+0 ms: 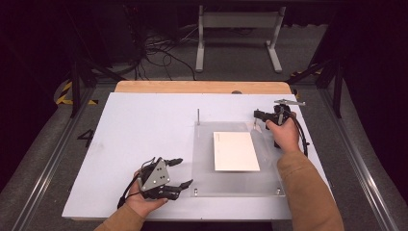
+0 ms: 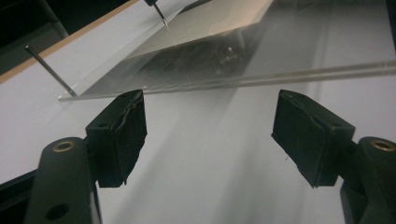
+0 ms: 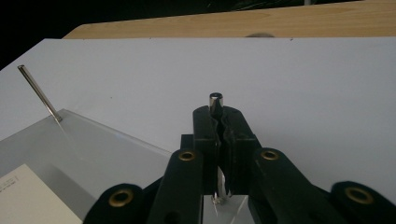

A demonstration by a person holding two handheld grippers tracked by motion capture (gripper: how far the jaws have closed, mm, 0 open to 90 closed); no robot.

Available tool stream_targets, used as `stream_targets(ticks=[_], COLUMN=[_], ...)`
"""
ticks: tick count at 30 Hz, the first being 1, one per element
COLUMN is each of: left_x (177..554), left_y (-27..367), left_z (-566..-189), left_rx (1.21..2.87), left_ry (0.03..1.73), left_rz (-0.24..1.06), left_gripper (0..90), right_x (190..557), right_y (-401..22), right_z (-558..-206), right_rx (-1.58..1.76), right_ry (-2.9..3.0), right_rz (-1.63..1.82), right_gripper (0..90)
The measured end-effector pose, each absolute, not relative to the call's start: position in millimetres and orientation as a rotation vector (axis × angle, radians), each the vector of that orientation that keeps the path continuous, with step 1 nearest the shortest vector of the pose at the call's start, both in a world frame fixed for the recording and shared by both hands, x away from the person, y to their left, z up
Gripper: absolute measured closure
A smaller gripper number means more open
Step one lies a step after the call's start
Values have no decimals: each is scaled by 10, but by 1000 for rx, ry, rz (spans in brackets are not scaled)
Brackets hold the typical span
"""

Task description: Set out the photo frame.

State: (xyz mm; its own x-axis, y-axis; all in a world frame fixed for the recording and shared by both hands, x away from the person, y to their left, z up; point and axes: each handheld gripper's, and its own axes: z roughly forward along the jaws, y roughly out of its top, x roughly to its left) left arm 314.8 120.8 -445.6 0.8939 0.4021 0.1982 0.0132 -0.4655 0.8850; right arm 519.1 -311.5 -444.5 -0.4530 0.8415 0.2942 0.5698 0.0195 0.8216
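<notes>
The right gripper (image 3: 219, 122) has its two black jaws pressed together on a thin upright metal pin (image 3: 215, 101), whose rounded top pokes out just above the pads. The pin stands at the far right corner of a clear rectangular acrylic plate (image 1: 204, 163) that lies on the white table board (image 1: 139, 125). A matching thin metal pin (image 1: 198, 116) stands at the plate's far left corner, tilted in the right gripper view. To do this step well, I would keep the pin vertical and move it straight along its own axis, without side load on the corner hole. The left gripper (image 2: 210, 135) has its jaws spread wide and empty, hovering just beside the plate's near left edge. A white rectangular card (image 1: 235, 151) rests on the plate's middle. The pin's lower end is hidden by the jaws, so whether it is seated cannot be told.
</notes>
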Motion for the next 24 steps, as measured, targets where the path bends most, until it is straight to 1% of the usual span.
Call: stream_targets(ticks=[3,7,14,18,21,23,24], left_x=[3150,3161,3189,3216,3229,3232,3228], left_y=[1148,1077,1000,933,914,915,913], left_z=[-4482,-4468,-4455,-4466,-4471,-4470,-4467], left_rx=[2023,1976,1908,1901,1898,1893,1892], left_ry=[263,216,182,163,151,130,122], left_rz=[512,535,544,535,505,461,467], left_gripper=[232,226,226,240,302,406,425], right_x=[5201,5204,5204,5200,5201,5199,5198], right_y=[-3106,-3109,-3110,-3111,-3109,-3114,-3118], right_z=[-4441,-4451,-4460,-4466,-4469,-4478,-4484], right_rx=[1472,1477,1480,1482,1484,1486,1491], right_ry=[2021,2016,2014,2013,2013,2011,2009], right_rz=[1397,1407,1413,1417,1419,1426,1432], right_gripper=[851,850,847,846,844,842,841])
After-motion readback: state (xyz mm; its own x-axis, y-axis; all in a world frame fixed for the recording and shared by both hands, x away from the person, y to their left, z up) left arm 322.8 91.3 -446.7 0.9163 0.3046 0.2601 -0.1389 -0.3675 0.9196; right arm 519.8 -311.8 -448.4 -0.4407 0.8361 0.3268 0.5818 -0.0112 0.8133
